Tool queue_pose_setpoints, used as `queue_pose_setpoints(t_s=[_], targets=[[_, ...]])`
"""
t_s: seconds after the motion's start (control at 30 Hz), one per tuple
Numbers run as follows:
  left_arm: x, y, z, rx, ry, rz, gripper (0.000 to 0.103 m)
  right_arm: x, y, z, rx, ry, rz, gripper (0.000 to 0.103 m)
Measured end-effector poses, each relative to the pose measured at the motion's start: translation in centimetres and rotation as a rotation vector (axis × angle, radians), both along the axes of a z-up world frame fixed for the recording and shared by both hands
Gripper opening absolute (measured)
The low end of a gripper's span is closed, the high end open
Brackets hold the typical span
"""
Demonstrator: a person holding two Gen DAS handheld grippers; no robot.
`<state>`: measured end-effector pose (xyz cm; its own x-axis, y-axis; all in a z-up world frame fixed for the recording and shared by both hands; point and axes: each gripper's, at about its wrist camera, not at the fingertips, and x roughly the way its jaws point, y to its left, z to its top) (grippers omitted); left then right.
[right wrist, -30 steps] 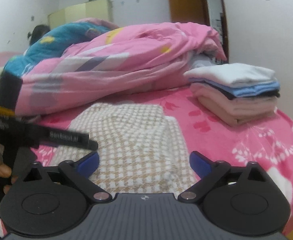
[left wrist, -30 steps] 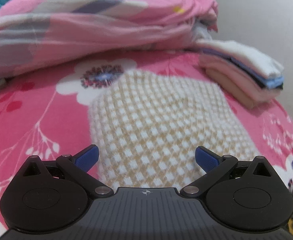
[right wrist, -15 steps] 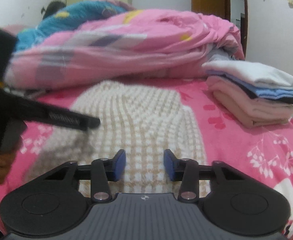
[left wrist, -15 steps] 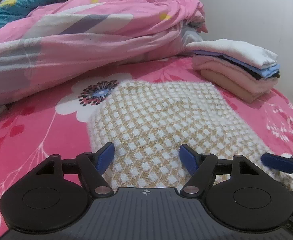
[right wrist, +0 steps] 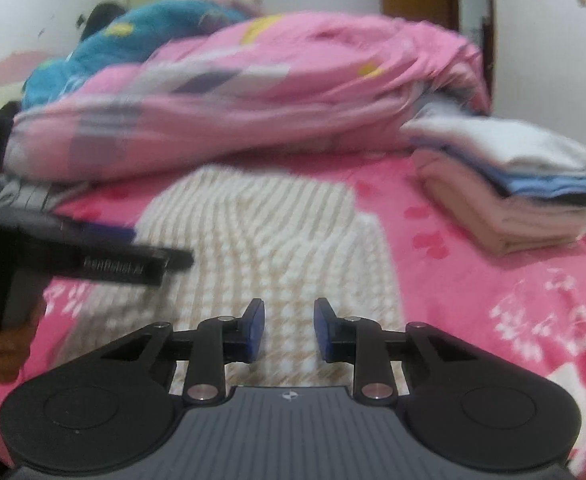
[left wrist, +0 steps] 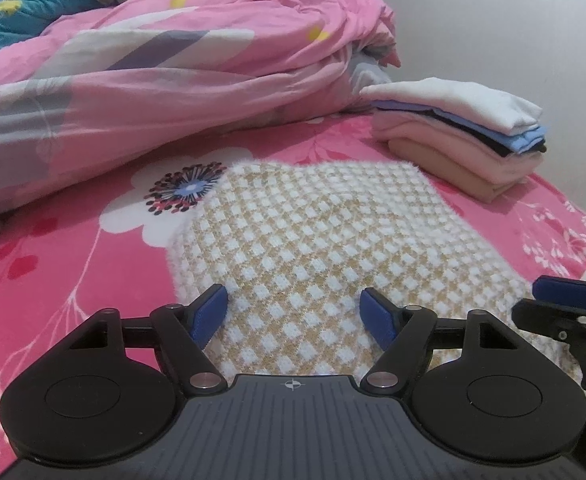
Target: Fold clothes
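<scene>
Two grippers sit at the near hem of the checked knit garment [left wrist: 325,240], which lies flat on the pink floral bedsheet [left wrist: 61,272], long axis running away toward the quilt [left wrist: 173,64]. Left gripper [left wrist: 295,316]: jaws apart, fabric between them, no clear pinch. Right gripper [right wrist: 289,330]: jaws closing, narrow gap, hem between. Folded stack [left wrist: 461,128] lies far right, apart. Judgement: nothing blocks a fold away.

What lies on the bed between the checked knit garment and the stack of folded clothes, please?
Only bare pink floral bedsheet: a narrow strip separates the checked knit garment from the stack of folded clothes, shown clearly in the left wrist view.
</scene>
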<state>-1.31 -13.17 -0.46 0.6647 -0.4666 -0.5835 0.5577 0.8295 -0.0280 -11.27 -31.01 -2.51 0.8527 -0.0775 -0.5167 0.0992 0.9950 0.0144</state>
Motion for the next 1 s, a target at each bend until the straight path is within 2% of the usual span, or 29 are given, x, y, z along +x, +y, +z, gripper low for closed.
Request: queue_pose_setpoints(t_s=[0.13, 0.3, 0.33, 0.43, 0.53, 0.63, 0.77, 0.8, 0.9, 1.0], targets=[[-0.5, -0.5, -0.2, 0.025, -0.032, -0.032, 0.08, 0.3, -0.4, -3.2, -0.044, 0.045, -0.008, 0.026], [-0.1, -0.2, 0.1, 0.026, -0.017, -0.049, 0.08, -0.2, -0.1, -1.7, -0.047, 0.038, 0.001, 0.025], [0.1, -0.1, 0.1, 0.023, -0.011, -0.056, 0.08, -0.7, 0.3, -1.1, -0.046, 0.023, 0.02, 0.025], [0.1, 0.1, 0.1, 0.023, -0.008, -0.081, 0.081, -3.4, 2.0, 0.3, 0.017, -0.028, 0.177, 0.024], [0.2, 0.3, 0.1, 0.022, -0.005, -0.104, 0.082, -4.8, 3.9, 0.2, 0.037, -0.02, 0.293, 0.024], [0.4, 0.5, 0.0, 0.009, 0.007, -0.117, 0.084, -4.6, 5.4, -1.4, 0.018, 0.026, 0.348, 0.024], [0.3, 0.5, -0.2, 0.001, 0.004, -0.126, 0.086, -2.9, 5.2, -5.3, 0.041, 0.105, 0.32, 0.023], [0.3, 0.5, -0.2, 0.001, 0.002, -0.128, 0.086, -2.9, 4.9, -5.2, 0.056, 0.11, 0.317, 0.023], [0.4, 0.6, -0.2, 0.0, 0.001, -0.133, 0.086, -3.0, 5.5, -4.0, 0.004, 0.13, 0.308, 0.023], [0.6, 0.8, -0.2, -0.011, 0.01, -0.139, 0.086, -4.4, 6.8, -1.6, -0.024, 0.055, 0.333, 0.023]])
